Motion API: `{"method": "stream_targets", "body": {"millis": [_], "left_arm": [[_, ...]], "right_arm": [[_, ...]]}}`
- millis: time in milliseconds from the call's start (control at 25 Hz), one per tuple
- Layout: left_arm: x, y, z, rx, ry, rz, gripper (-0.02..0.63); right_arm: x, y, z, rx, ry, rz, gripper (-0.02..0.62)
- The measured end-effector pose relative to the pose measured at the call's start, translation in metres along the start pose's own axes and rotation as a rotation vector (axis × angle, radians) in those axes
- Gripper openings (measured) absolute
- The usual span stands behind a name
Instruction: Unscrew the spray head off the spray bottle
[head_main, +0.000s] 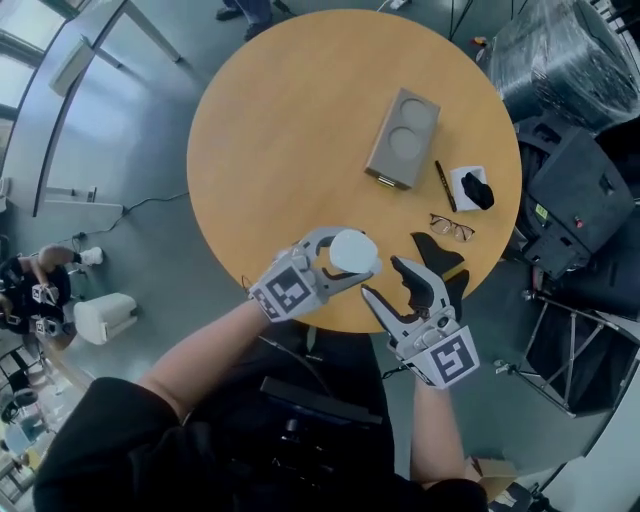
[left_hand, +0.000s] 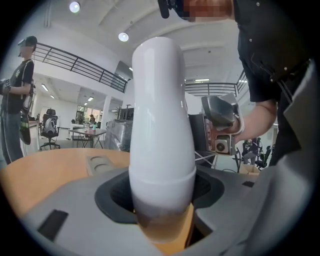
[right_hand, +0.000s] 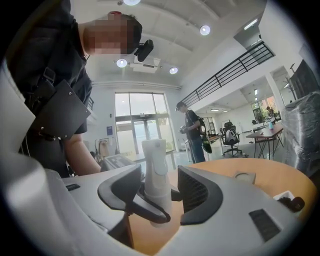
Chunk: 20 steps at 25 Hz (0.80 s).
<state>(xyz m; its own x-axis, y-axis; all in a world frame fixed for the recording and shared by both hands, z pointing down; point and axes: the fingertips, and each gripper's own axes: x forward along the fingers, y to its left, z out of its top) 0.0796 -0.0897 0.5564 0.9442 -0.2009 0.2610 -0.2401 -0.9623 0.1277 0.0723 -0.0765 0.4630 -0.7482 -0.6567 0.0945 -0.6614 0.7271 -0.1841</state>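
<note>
A white spray bottle (head_main: 354, 250) (left_hand: 160, 125) sits between the jaws of my left gripper (head_main: 345, 258) (left_hand: 162, 200), which is shut on its body. Its rounded end points up toward the head camera. In the right gripper view a white spray head (right_hand: 156, 165) with a black trigger stands between the pads of my right gripper (head_main: 415, 258) (right_hand: 160, 192), which is shut on it. The spray head is apart from the bottle. Both grippers hover over the near edge of the round wooden table (head_main: 300, 120), a short gap between them. The bottle's neck end is hidden.
Further back on the table lie a grey two-cup tray (head_main: 402, 138), a black pen (head_main: 445, 185), a white box with a black item (head_main: 470, 188) and glasses (head_main: 452, 227). A person (right_hand: 192, 132) stands beyond the table. Black wrapped equipment (head_main: 570, 50) is at the right.
</note>
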Motion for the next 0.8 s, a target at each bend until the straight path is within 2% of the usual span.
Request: {"method": "stream_targets", "body": {"millis": [160, 360, 520, 680, 800], "left_arm": [[-0.012, -0.012, 0.032, -0.057, 0.008, 0.000, 0.301], [-0.023, -0.036, 0.054, -0.040, 0.047, -0.016, 0.301], [-0.026, -0.055, 0.072, -0.012, 0.069, -0.044, 0.301], [-0.031, -0.065, 0.079, 0.036, 0.115, -0.046, 0.301], [-0.034, -0.066, 0.081, 0.055, 0.139, -0.041, 0.301]], "right_arm": [[-0.001, 0.015, 0.032, 0.000, -0.006, 0.032, 0.256], [0.002, 0.034, 0.063, 0.005, -0.028, 0.058, 0.291], [0.014, 0.049, 0.079, 0.010, -0.004, 0.102, 0.327], [0.022, 0.056, 0.093, -0.009, 0.015, 0.129, 0.325], [0.025, 0.061, 0.099, -0.044, 0.027, 0.166, 0.272]]}}
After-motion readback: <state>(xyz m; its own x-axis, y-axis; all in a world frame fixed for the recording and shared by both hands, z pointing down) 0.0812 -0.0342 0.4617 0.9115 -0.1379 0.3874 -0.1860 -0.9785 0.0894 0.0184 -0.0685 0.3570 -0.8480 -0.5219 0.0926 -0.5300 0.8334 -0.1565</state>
